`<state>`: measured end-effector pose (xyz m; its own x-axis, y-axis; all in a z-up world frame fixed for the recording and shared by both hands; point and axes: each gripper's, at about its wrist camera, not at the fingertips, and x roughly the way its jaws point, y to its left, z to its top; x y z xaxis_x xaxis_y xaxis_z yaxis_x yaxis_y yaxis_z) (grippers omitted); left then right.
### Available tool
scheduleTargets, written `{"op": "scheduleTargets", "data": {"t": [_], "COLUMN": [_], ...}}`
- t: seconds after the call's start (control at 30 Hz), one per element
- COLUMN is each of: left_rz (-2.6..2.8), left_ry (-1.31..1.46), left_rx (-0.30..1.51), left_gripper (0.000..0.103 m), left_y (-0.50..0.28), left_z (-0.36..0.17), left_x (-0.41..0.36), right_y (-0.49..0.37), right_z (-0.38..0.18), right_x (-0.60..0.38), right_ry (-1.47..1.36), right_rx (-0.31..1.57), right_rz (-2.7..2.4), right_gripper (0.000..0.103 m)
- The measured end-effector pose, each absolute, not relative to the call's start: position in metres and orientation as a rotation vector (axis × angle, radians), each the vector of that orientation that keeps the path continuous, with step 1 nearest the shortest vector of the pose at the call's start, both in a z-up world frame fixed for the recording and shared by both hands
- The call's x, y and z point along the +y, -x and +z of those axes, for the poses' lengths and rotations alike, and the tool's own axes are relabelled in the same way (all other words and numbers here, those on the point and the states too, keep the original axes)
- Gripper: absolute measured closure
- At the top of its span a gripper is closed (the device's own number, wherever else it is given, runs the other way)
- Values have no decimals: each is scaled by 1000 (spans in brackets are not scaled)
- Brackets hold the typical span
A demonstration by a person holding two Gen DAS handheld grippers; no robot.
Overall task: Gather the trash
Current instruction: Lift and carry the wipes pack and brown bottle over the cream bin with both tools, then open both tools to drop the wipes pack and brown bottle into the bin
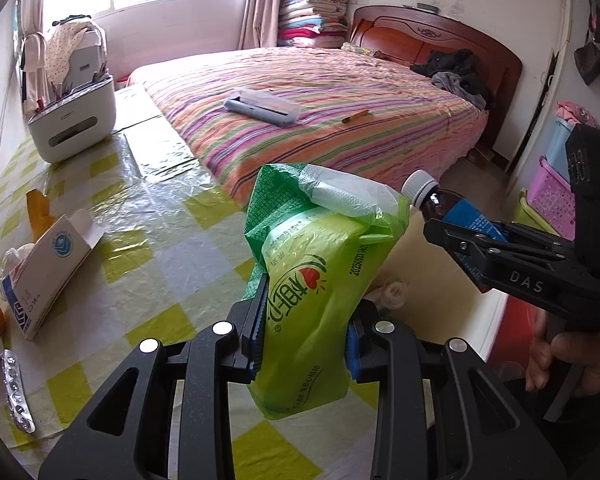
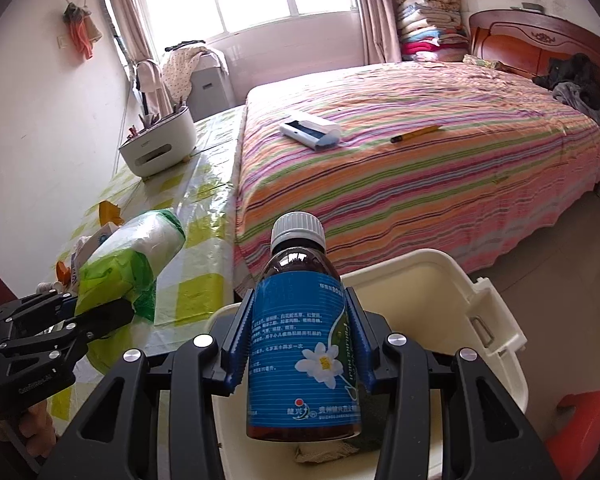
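Observation:
My left gripper is shut on a crumpled green plastic wrapper, held up over the table's right edge; the same wrapper shows at the left of the right wrist view. My right gripper is shut on a brown medicine bottle with a blue label and white cap, held above a cream plastic bin. In the left wrist view that bottle and the right gripper sit at the right, close beside the wrapper.
The table has a yellow-checked cloth with an open white carton, a pill blister strip, orange scraps and a white holder. A striped bed lies beyond. A red stool stands right of the bin.

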<state>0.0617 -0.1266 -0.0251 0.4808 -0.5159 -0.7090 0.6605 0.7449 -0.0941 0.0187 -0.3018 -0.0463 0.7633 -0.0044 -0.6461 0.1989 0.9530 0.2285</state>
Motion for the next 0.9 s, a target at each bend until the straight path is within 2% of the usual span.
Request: {"op": "scheduleTargets", "data": {"t": [0.53,0.9], "left_rz": [-800,-854], "left_ry": [-224,-225], "left_rx": [795,813], "left_gripper": [73,73], "left_y": [-41,-33], "left_z": [-23,-25], "left_x": [-162,-185], "right_y": [3,23], "right_z": [-54,-46], "right_x": [-340,-365], "right_ry": [-345,-441], "right_rx": [691,593], "right_rz": [-219,-283], "right_gripper": [61,57]}}
